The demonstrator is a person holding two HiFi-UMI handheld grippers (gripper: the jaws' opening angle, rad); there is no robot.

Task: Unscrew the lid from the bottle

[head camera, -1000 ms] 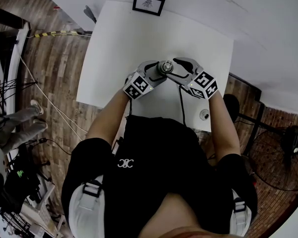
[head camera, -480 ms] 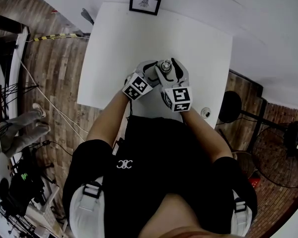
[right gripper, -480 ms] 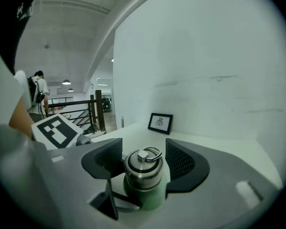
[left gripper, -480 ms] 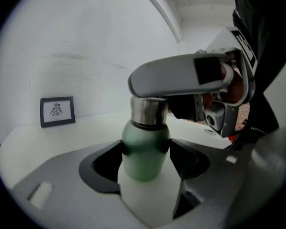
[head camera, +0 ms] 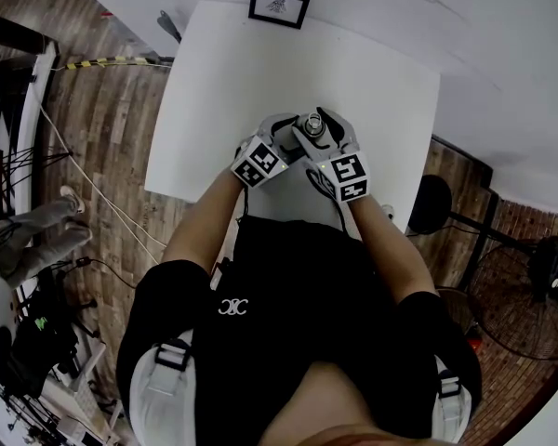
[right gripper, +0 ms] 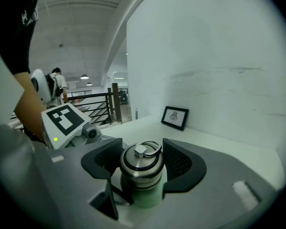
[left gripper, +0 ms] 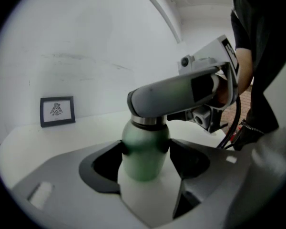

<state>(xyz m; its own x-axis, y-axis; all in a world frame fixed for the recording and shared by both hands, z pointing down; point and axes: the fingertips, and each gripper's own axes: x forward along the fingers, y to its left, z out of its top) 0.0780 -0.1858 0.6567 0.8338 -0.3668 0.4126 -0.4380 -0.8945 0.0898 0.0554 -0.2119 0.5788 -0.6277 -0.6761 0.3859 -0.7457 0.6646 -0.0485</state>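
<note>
White rectangular table point(head camera: 242, 63) is bearing a pale green metal bottle point(left gripper: 143, 144), standing upright toward the person's side. Left gripper point(left gripper: 146, 152) is clamping the bottle's body from both sides, while right gripper point(right gripper: 142, 162) is gripping its round steel ring-topped lid point(right gripper: 140, 170), seated on the neck.

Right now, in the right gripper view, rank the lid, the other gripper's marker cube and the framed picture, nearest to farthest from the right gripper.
1. lid, clamped between the jaws.
2. marker cube, close on the left.
3. framed picture, far back, right of centre.
</note>
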